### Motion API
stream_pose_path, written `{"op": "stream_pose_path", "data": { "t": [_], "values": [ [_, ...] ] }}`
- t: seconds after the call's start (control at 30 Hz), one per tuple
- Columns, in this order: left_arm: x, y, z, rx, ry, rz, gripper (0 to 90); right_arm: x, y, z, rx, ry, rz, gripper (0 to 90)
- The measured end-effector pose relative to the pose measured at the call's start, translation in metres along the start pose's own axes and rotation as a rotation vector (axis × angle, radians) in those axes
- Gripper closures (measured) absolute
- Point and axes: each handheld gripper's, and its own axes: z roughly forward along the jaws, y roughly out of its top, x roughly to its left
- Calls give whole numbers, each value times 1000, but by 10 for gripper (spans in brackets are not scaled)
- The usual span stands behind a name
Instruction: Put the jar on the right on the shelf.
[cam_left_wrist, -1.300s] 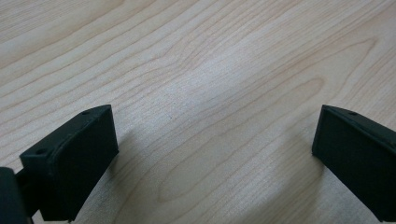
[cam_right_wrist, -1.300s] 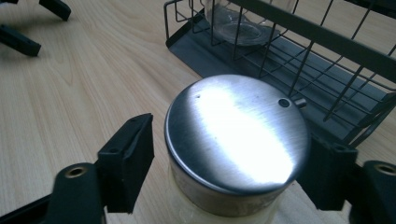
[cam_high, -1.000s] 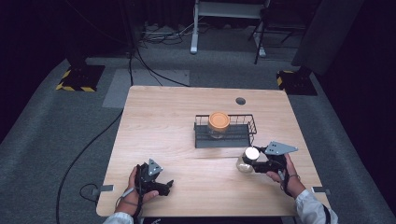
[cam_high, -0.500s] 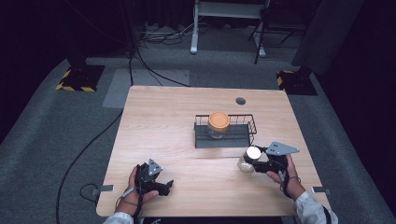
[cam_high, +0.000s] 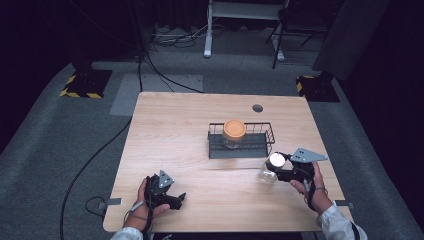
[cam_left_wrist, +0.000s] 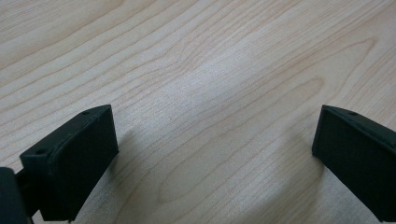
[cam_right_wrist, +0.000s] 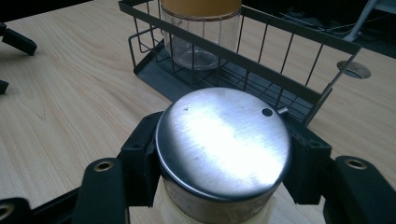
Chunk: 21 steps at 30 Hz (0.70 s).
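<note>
Jaws clamp a metal-lidded jar (cam_right_wrist: 223, 140); orange-lidded jar (cam_high: 234, 133) sits in basket (cam_high: 265, 145).

1. Light wood desk (cam_high: 190, 130) with a round cable hole (cam_high: 257, 108) near its far edge.
2. Black wire basket (cam_high: 265, 131) on the desk, holding an upright clear jar with orange lid (cam_high: 234, 130).
3. Grey carpet floor (cam_high: 60, 135), black cables (cam_high: 100, 155), yellow-black striped bases (cam_high: 82, 82).

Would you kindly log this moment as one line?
right gripper: shut on steel-lid jar | left gripper: open, on table | basket: holds orange-lid jar
</note>
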Motion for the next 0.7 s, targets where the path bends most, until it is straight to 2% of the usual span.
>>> {"op": "stream_pose_path", "data": {
  "t": [0.2,0.43,0.7],
  "values": [
    [0,0,0,0,0,0,0,0,9,-7,7,-28,5,395],
    [0,0,0,1,0,1,0,-5,20,-13,0,-39,11,395],
    [0,0,0,1,-1,1,0,-10,41,-19,-8,-57,7,395]
  ]
}}
